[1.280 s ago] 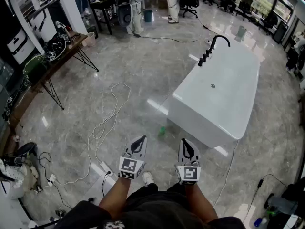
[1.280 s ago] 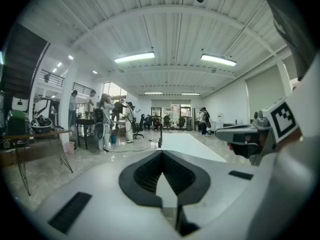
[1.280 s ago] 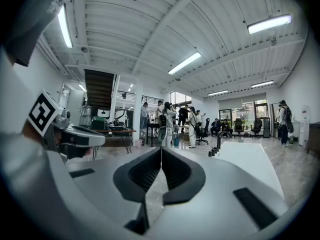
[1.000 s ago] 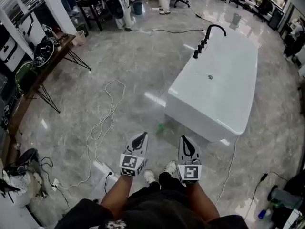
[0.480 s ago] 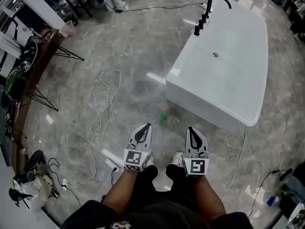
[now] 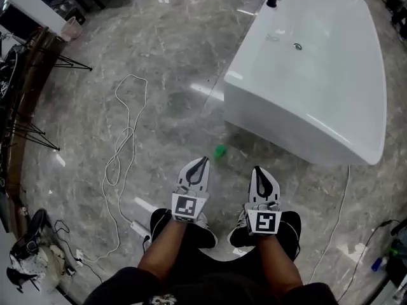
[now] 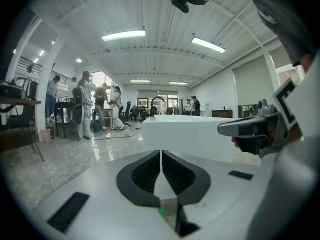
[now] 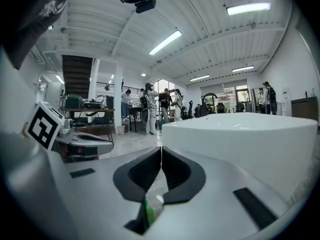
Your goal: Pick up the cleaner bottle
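My left hand-held gripper (image 6: pixel 203 161) and my right hand-held gripper (image 6: pixel 257 169) are smooth white shells that taper to a point. Each has black ribbed pads (image 7: pixel 147 171) set in a teardrop-shaped black surround, and flat black rectangles (image 7: pixel 67 211) sit on the shell's flanks. Each carries a white cube (image 6: pixel 186 206) printed with black square markers. I wear dark clothes (image 6: pixel 210 284) whose sleeves stop short of my forearms, dark legwear and white shoes (image 6: pixel 201 220). A small black camera (image 8: pixel 145 5) sits on my head.

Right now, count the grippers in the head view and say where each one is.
2. The left gripper sits at the lower centre, the right gripper beside it, nearer the bathtub. Both are shut and empty; none seems hidden.
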`<act>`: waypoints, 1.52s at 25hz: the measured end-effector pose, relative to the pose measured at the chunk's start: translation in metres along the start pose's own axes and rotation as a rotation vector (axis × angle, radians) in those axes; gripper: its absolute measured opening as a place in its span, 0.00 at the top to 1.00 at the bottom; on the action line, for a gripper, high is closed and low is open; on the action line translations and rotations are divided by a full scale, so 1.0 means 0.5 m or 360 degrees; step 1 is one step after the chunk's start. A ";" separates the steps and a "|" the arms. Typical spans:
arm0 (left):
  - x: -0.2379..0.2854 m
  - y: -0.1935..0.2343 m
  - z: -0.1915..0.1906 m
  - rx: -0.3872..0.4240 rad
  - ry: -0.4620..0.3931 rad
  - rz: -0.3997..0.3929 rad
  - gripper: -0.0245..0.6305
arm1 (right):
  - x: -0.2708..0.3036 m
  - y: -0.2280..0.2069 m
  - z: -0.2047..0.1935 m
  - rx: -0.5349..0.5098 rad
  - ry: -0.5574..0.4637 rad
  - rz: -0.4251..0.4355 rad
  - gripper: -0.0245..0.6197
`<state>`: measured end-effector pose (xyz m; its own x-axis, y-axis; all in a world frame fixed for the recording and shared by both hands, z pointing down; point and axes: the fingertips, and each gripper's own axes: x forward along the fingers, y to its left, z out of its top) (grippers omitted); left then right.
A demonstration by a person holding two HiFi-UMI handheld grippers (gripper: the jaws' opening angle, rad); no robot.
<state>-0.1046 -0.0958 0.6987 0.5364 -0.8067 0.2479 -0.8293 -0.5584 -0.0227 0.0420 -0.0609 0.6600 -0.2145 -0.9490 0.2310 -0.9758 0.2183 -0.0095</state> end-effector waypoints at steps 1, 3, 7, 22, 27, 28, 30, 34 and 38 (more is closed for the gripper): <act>0.013 0.002 -0.049 -0.0003 0.0002 -0.0003 0.96 | 0.017 0.001 -0.044 -0.0001 -0.0005 -0.0010 0.93; 0.037 -0.001 -0.130 -0.0031 -0.0008 -0.0013 0.96 | 0.047 -0.002 -0.127 -0.0002 -0.0028 -0.0029 0.93; 0.094 0.013 -0.308 0.0017 -0.0015 0.0019 0.96 | 0.109 -0.012 -0.278 -0.0004 -0.0051 -0.0070 0.93; 0.246 0.014 -0.693 -0.0041 0.0222 -0.0081 0.53 | 0.161 0.011 -0.433 -0.0035 -0.0057 -0.0024 0.93; 0.306 0.001 -0.763 -0.0001 0.0227 -0.0065 0.51 | 0.152 0.035 -0.462 -0.0017 -0.0056 -0.0007 0.93; 0.319 -0.005 -0.773 0.0005 0.0227 -0.0070 0.50 | 0.149 0.042 -0.468 -0.0035 -0.0054 0.0004 0.93; 0.346 -0.014 -0.790 0.0002 0.0227 -0.0068 0.50 | 0.145 0.051 -0.476 -0.0087 -0.0047 0.0034 0.93; 0.385 -0.006 -0.823 -0.0030 0.0225 -0.0028 0.50 | 0.131 0.050 -0.489 -0.0096 -0.0003 0.0035 0.93; 0.408 -0.002 -0.839 0.0001 0.0194 -0.0037 0.50 | 0.117 0.046 -0.495 -0.0099 0.0023 0.0020 0.93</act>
<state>-0.0603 -0.1785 1.1557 0.5323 -0.7641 0.3645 -0.8167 -0.5768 -0.0164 0.0173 -0.0548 0.9142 -0.2259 -0.9427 0.2455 -0.9684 0.2446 0.0479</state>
